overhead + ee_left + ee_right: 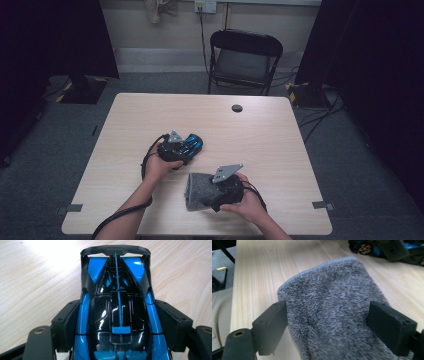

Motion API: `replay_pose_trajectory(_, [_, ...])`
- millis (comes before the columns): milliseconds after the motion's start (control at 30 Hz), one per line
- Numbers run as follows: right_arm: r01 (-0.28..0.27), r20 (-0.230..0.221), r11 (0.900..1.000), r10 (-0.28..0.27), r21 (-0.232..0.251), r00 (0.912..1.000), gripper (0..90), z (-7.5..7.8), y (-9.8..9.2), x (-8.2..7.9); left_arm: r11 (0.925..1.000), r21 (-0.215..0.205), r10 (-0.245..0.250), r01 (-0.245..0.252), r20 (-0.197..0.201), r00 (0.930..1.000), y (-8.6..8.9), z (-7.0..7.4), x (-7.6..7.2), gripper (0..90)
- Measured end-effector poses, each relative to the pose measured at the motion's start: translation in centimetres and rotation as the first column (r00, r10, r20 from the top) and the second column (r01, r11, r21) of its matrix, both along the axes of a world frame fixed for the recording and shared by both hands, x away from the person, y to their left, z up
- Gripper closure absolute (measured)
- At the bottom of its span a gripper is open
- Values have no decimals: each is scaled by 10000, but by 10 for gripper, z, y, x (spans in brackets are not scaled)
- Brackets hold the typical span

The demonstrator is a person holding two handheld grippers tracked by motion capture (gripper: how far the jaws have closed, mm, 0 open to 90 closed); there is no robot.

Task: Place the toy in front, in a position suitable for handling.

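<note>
Evidently the left gripper (117, 337) is clamped across the glossy blue-and-black toy race car (117, 302) at centre frame, pinning it to the pale wooden table (260, 130), while the right gripper (329, 325) squeezes the fuzzy grey cloth (329, 312) lower right, probably for wiping.

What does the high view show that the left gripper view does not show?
High view alone: the black folding chair, the grey fuzzy cloth at the right hand-held gripper, and the round hole in the table.

Left gripper view alone: the car's black rear wing and glossy black roof, close up.

Both: the blue and black toy car, clamped by the left hand-held gripper, on the light wooden table.
</note>
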State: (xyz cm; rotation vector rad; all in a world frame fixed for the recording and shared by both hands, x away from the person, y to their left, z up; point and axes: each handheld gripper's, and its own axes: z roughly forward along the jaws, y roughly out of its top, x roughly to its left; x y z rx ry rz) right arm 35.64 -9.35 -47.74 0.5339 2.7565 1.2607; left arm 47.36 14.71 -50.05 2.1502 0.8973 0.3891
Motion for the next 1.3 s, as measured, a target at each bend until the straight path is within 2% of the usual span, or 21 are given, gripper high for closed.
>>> replay_pose_trajectory(67, [99,137,9997,-96,-233,9999,190,-3,1,0,10000,18,15,-15,15,10000,0,0,0,258])
replay_pose_trajectory(133, [340,254,9981,-328,-513,9991,288,-7,3,0,10000,17,11,-11,10,10000,0,0,0,258])
replay_pose_trajectory(267, [495,628,9951,-442,-855,9970,368,-10,4,-1,10000,22,26,-26,-1,10000,1,0,-1,257])
replay_pose_trajectory(400, [600,913,9952,-529,-769,9944,468,-14,2,-2,10000,26,-27,27,-4,10000,1,0,0,254])
replay_pose_trajectory(467, [662,1201,9945,-562,-813,9912,623,-13,0,-3,10000,14,-67,67,-44,10000,0,0,0,246])
replay_pose_trajectory(567, [759,1498,9945,-645,-719,9866,690,-14,-3,-4,10000,4,-71,71,-49,10000,0,0,0,229])
replay_pose_trajectory(633, [783,1649,9942,-654,-734,9841,703,-13,-3,-5,10000,8,-83,83,-51,10000,0,0,0,228])
replay_pose_trajectory(733, [967,1522,9937,-870,-574,9845,709,-6,-9,-5,10000,17,-96,96,-53,9999,0,0,0,228])
replay_pose_trajectory(800, [978,1525,9942,-900,-441,9842,709,0,-17,-4,10000,11,-94,94,-43,9999,0,0,0,229])
replay_pose_trajectory(900, [1280,1339,9917,-1252,-125,9831,708,11,-39,-1,10000,37,-52,52,2,10000,0,0,0,229])
replay_pose_trajectory(967, [1562,1411,9876,-1522,-176,9782,708,15,-52,1,10000,28,-78,78,5,10000,0,0,0,229])
replay_pose_trajectory(1133, [1934,1295,9798,-1856,-503,9741,707,16,-84,3,9999,12,-100,100,-42,9999,0,0,0,230])
replay_pose_trajectory(1200, [2189,1117,9745,-2124,-495,9708,707,15,-97,3,10000,4,-96,96,-45,9999,0,0,0,230])
replay_pose_trajectory(1300, [2566,1237,9624,-2449,-896,9616,706,11,-112,4,9999,39,-147,148,-24,9999,0,0,0,223])
